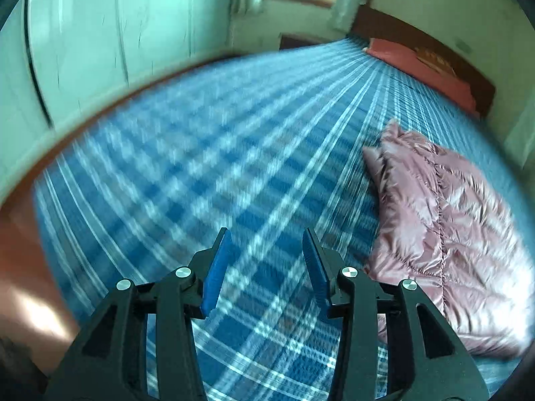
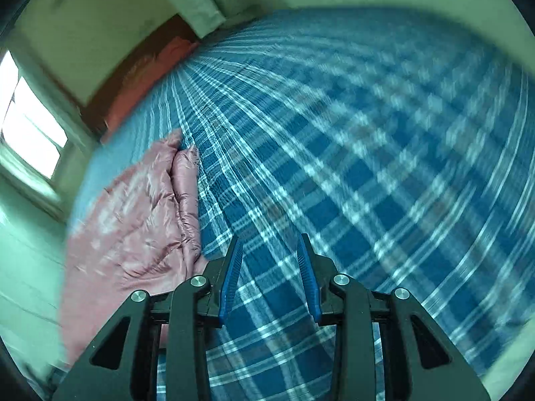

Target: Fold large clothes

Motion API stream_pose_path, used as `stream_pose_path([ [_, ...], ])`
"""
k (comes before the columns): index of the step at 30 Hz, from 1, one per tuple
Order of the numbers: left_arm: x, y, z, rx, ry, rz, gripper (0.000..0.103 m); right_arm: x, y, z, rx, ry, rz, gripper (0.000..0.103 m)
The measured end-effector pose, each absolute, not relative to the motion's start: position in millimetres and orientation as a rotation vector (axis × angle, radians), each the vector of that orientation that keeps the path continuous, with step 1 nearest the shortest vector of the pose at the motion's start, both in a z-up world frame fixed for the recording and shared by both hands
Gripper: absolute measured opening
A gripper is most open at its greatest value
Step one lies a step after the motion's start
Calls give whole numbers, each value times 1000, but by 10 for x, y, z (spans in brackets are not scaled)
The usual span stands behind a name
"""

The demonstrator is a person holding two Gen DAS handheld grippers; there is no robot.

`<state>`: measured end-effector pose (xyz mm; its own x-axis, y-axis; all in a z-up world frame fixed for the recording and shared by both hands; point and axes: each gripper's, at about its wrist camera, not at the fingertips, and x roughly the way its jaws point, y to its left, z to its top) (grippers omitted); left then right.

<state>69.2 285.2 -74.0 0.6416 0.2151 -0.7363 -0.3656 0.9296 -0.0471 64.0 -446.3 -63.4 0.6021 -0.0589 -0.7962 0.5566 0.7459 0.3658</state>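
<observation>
Left wrist view: the left gripper (image 1: pixel 265 235) hangs over bare blue plaid bedspread (image 1: pixel 207 173), tilted downward, its blue pads (image 1: pixel 219 267) parted with only the plaid showing between them; it grasps nothing.
Jacket, left view: a pink quilted puffer jacket (image 1: pixel 448 240) lies on the bed to the right of this gripper, just beside its right finger but apart from it. Its long axis runs away from the gripper toward the red pillow (image 1: pixel 421 67) by the dark headboard (image 1: pixel 411 30), with a stitched seam running the same way.
Right wrist view: the right gripper (image 2: pixel 269 239) also points down at bare plaid, pads (image 2: pixel 230 277) spread and empty.
Jacket, right view: the same jacket (image 2: pixel 133 227) lies to this gripper's left, its near edge running behind the left finger. Whether it touches I cannot tell through the blur.
Between the hands: the jacket sits between the two grippers, lengthwise toward the head of the bed.
Nearer hand: hard to call; each has a long edge close by.
Judgement: it looks folded into a narrow bundle, so the next fold likely needs both hands turned inward, to one short end.
Blur: both views are smeared.
</observation>
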Motion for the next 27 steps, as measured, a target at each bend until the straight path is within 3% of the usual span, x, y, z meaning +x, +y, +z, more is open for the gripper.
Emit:
stream_pose_path([
  [8, 906, 1807, -398, 56, 739, 171, 44, 1136, -3680, -198, 371, 850, -261, 35],
  [21, 1624, 704, -882, 179, 859, 68, 44, 2058, -2205, -232, 152, 897, 21, 35],
  [23, 1678, 660, -1021, 201, 886, 68, 36, 2141, -2090, -364, 120, 930, 22, 35],
  [27, 1702, 592, -1199, 239, 884, 72, 29, 2248, -1939, -726, 66, 1014, 12, 35],
])
